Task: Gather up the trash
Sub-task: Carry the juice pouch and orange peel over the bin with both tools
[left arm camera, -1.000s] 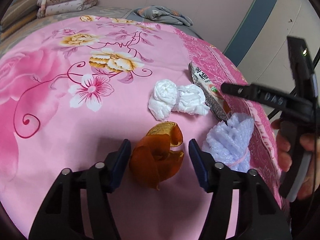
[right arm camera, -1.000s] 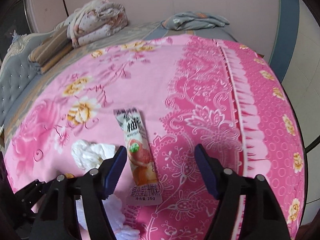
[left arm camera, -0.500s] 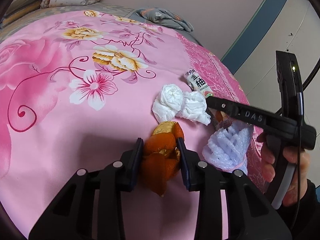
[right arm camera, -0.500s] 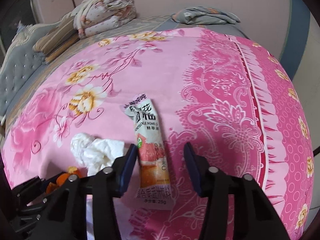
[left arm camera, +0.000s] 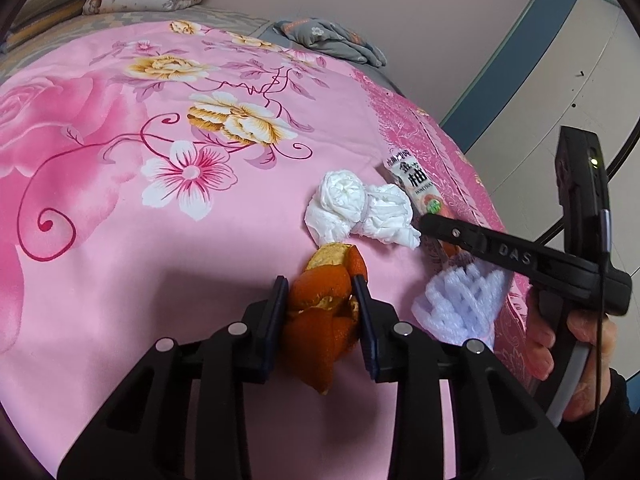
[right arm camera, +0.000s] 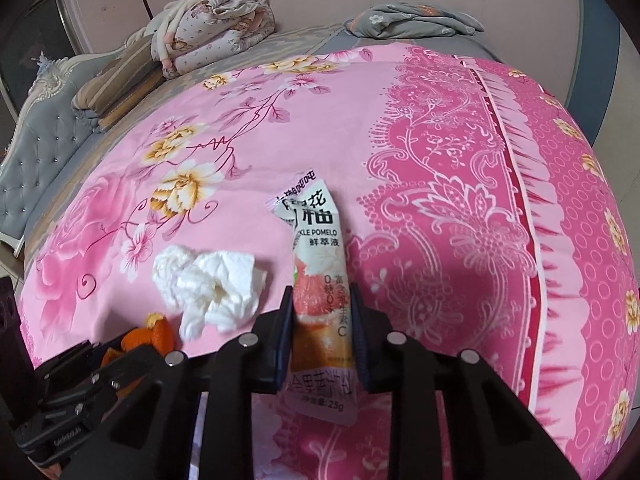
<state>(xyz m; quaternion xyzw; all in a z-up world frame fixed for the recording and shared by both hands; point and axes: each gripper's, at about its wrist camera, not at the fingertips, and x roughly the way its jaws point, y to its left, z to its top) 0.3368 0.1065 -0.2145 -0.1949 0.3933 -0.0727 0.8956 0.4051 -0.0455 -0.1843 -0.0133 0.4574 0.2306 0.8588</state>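
An orange peel lies on the pink flowered bedsheet, and my left gripper is shut on it. In the right wrist view a long pomelo drink sachet runs between the fingers of my right gripper. Its jaws are closing and the pads press on the sachet's sides. A crumpled white tissue lies between the two items, loose on the sheet. A pale purple foam net lies under the right gripper's arm. The peel and tissue also show left of the sachet.
A person's hand holds the right gripper's handle at the bed's right edge. A folded quilt and a grey cloth sit at the far end. A padded headboard stands at the left.
Both grippers closed from wide open: the left onto the orange peel, the right onto the sachet. The right gripper moved in over the sachet's lower half, and the sachet's far end creased.
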